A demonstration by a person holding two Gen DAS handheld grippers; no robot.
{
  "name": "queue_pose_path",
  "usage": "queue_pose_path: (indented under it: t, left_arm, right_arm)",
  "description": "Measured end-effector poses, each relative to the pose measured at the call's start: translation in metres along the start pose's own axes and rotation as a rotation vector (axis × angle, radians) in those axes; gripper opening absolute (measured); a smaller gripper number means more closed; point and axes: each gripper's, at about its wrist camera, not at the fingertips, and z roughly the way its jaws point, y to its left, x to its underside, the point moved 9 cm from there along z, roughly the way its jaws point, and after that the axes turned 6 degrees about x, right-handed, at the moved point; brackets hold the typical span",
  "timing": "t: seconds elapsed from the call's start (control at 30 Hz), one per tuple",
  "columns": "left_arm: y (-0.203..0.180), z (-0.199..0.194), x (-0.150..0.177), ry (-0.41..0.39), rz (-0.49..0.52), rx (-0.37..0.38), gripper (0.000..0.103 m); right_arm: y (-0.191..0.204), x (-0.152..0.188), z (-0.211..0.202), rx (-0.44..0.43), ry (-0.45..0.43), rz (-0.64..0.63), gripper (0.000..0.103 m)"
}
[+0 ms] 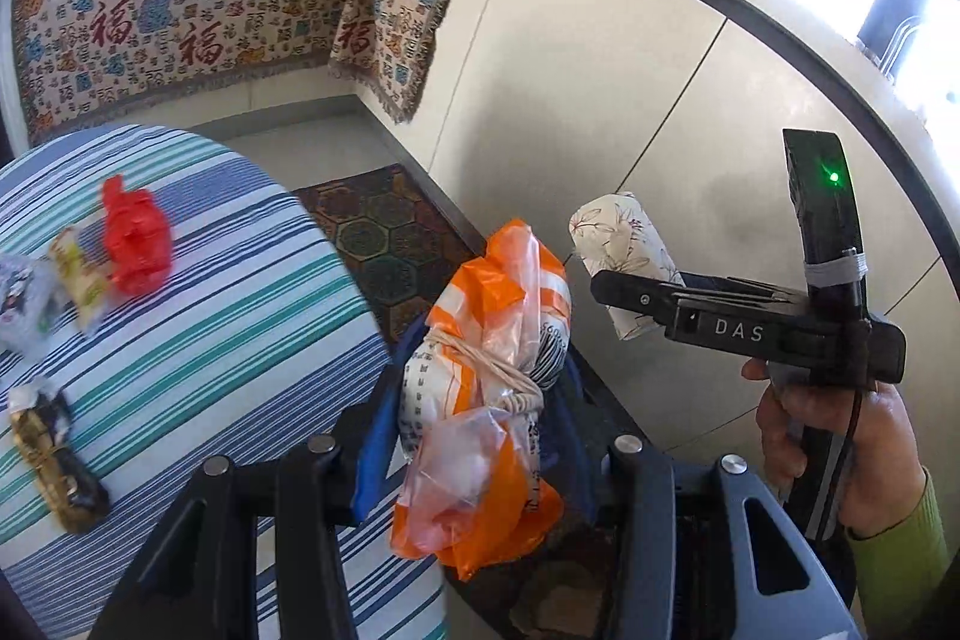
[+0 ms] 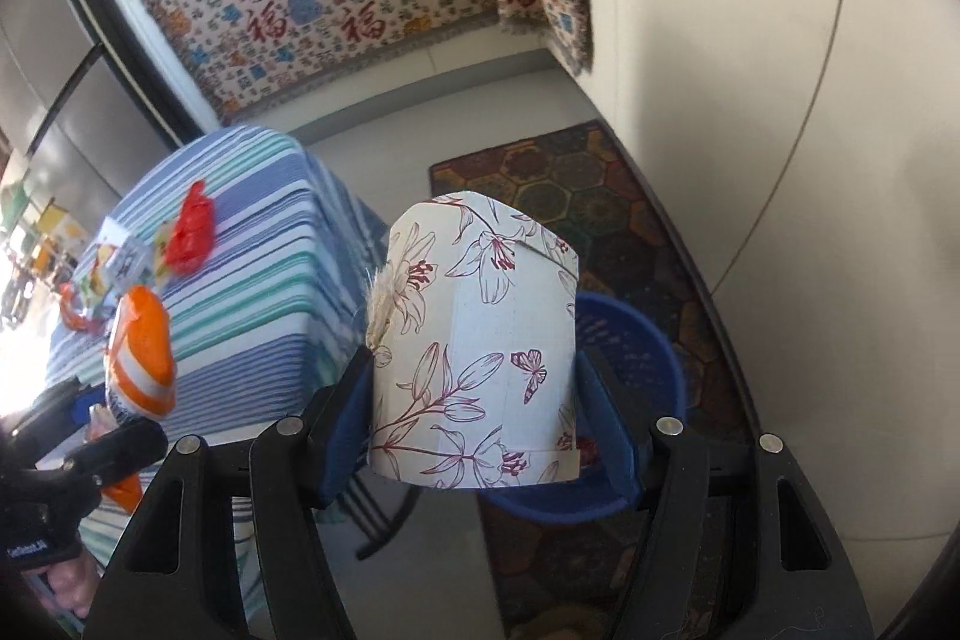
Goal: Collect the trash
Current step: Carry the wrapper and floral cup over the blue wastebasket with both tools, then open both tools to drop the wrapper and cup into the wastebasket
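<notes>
1. Holding the floral paper tube [image 2: 474, 352] at frame centre, the right gripper [image 2: 480, 418] clamps it above the blue bin [image 2: 630, 340].
2. Left gripper [image 1: 474, 436] grips a tied orange bag bundle [image 1: 486, 400], lower centre.
3. Centre each over the bin before releasing, I judge.

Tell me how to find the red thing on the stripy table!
Find the table with the blue and white striped cloth. Near its far edge lies a crumpled red plastic bag, right beside a small yellowish wrapper. It is the only bright red thing on the table, and no gripper holds it.
</notes>
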Motion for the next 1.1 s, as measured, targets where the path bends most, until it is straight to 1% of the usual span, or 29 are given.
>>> queue_pose_path:
  t: [0.17, 0.27, 0.4, 0.67, 0.73, 0.77, 0.8, 0.83, 0.87, 0.93, 1.03, 1.1]
  left_arm:
    - [-0.008, 0.057, -0.004, 0.039, -0.005, 0.014, 0.048]
    - [-0.005, 0.086, -0.003, 0.063, -0.024, 0.011, 0.048]
    - [0.001, 0.114, -0.003, 0.080, -0.051, 0.010, 0.048]
    - [0.003, 0.146, 0.000, 0.105, -0.063, 0.002, 0.048]
    - [0.000, 0.152, 0.000, 0.106, -0.052, 0.002, 0.049]
    - [-0.001, 0.156, 0.000, 0.105, -0.046, 0.008, 0.049]
    - [-0.002, 0.159, -0.001, 0.103, -0.043, 0.018, 0.051]
    - [-0.002, 0.165, -0.001, 0.110, -0.041, 0.025, 0.058]
    - [-0.002, 0.170, 0.000, 0.121, -0.043, 0.021, 0.061]
    - [0.001, 0.176, 0.000, 0.132, -0.048, 0.005, 0.062]
    - [0.005, 0.170, -0.002, 0.117, -0.059, -0.005, 0.062]
    - [0.006, 0.156, -0.003, 0.089, -0.063, -0.001, 0.062]
  right_arm:
    - [-0.036, 0.000, 0.018, 0.012, -0.015, 0.066, 0.068]
    - [-0.049, 0.002, 0.028, -0.001, -0.011, 0.104, 0.068]
    - [-0.057, -0.001, 0.037, -0.008, -0.006, 0.127, 0.068]
    - [-0.067, -0.008, 0.042, -0.024, -0.004, 0.175, 0.069]
    - [-0.069, -0.010, 0.044, -0.034, -0.003, 0.188, 0.070]
    - [-0.070, -0.011, 0.045, -0.041, -0.003, 0.198, 0.073]
    - [-0.071, -0.011, 0.046, -0.047, -0.006, 0.208, 0.076]
    - [-0.072, -0.012, 0.046, -0.056, -0.011, 0.221, 0.080]
    - [-0.074, -0.013, 0.045, -0.061, -0.018, 0.232, 0.085]
    - [-0.078, -0.014, 0.041, -0.056, -0.031, 0.244, 0.085]
    - [-0.078, -0.018, 0.033, -0.051, -0.065, 0.247, 0.085]
    - [-0.079, -0.021, 0.027, -0.035, -0.089, 0.239, 0.087]
